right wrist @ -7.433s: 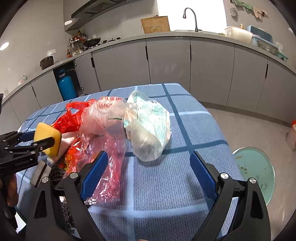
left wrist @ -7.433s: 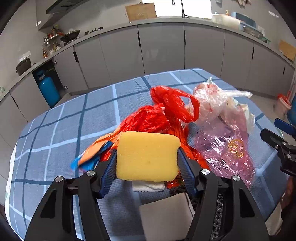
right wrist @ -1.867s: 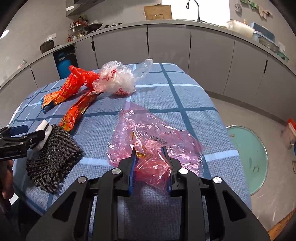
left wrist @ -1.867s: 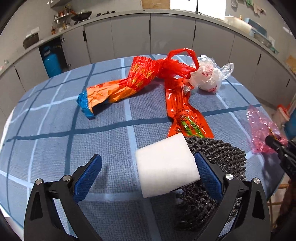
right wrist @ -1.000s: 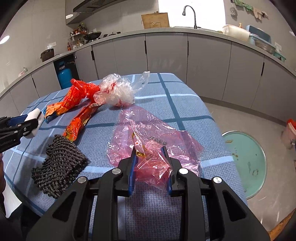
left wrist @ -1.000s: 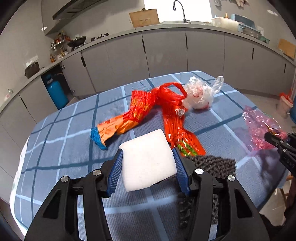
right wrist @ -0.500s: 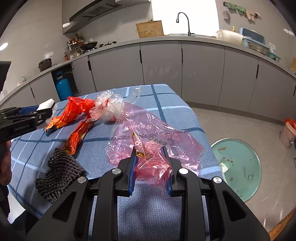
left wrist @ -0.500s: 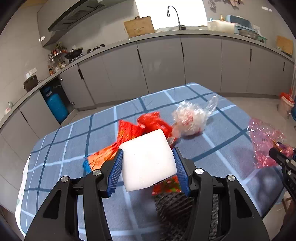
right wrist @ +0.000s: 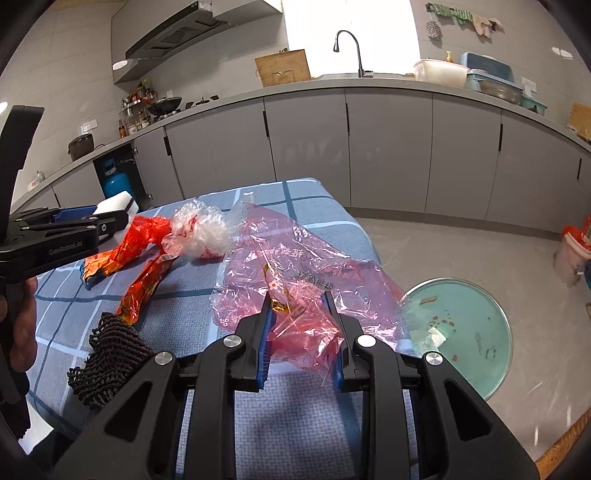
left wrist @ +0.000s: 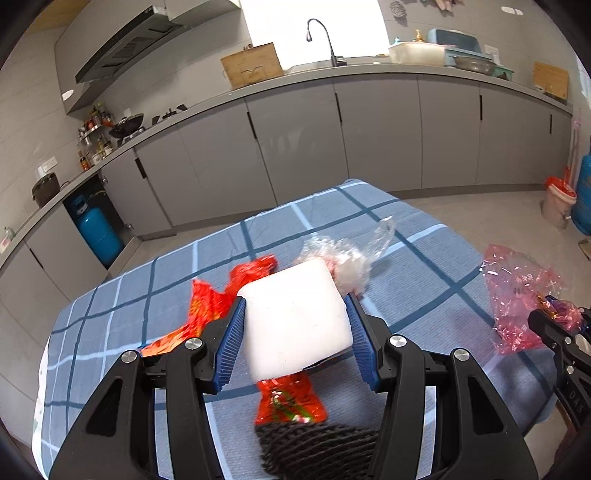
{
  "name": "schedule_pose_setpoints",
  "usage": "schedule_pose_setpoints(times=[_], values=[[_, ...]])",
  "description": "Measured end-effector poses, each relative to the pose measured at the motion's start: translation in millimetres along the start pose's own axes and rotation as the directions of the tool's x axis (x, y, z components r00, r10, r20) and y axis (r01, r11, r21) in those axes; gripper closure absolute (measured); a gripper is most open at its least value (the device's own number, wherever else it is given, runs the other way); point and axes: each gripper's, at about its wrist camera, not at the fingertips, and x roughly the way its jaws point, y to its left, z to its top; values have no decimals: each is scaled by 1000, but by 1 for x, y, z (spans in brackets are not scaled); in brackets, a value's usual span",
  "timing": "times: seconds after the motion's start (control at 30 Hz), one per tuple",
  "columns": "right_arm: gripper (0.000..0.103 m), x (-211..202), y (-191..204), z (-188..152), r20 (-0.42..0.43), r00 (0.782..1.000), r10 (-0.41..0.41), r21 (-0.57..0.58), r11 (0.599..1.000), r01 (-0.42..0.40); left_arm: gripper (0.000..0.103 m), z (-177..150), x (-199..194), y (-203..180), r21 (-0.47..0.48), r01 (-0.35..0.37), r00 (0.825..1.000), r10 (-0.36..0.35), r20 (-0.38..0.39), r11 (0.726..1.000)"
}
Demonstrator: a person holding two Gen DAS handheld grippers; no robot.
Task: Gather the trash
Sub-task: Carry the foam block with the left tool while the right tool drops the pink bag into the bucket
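Grey flat-front cabinets point(left wrist: 376, 129) run under a long curved grey countertop point(right wrist: 388, 85), below a bright window point(left wrist: 310, 29) with a curved black tap point(right wrist: 349, 50). A blue gas cylinder point(left wrist: 98, 230) stands in a gap. The floor point(right wrist: 461, 251) is grey tile.
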Motion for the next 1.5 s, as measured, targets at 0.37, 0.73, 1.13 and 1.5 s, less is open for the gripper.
schedule_pose_setpoints(times=[0.37,0.73,1.13,1.5], values=[[77,1,-14,2,12,1000,-23,28,999,22,49,15,2,-28,28,42,999,-43,20,999],[77,3,-40,2,16,998,-67,66,996,65,49,33,6,-76,74,108,993,-110,33,991],[77,6,-107,-1,3,985,-175,133,976,173,49,51,16,-147,114,215,975,-219,21,970],[77,21,-169,-12,-46,967,-253,194,947,257,48,61,36,-215,147,321,946,-323,-13,936]])
